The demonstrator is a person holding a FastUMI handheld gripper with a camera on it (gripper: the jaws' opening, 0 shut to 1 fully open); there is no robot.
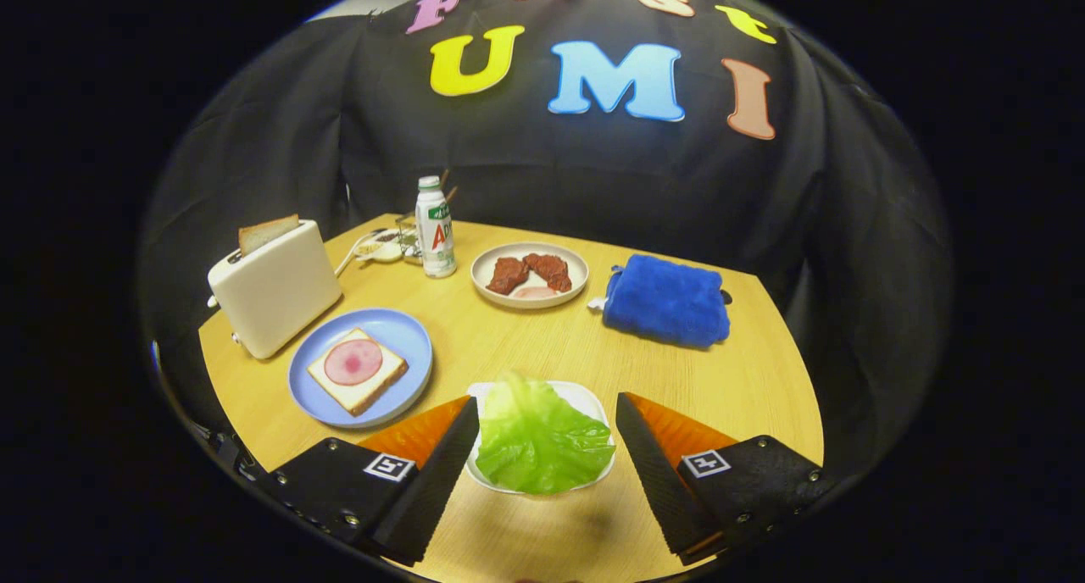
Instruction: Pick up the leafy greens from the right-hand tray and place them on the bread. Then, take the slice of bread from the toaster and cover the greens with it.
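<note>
Gripper fingers spread wide, straddling the lettuce on its tray; lower squarely, pinch the leaf's raised fold, avoid the rim.

Counter looks like light wood-grain laminate, smooth, matt w/ slight sheen. Toaster is smooth cream plastic, satin finish. Blue plate glossy, ceramic or plastic, can't tell which. Leafy greens between my claw fingers, untouched: shiny, wrinkled, plastic-looking; their white tray is smooth. Blue towel is fluffy plush cloth. Bottle is glossy plastic w/ paper-like label. Bread has a rough, matt crust.
</note>
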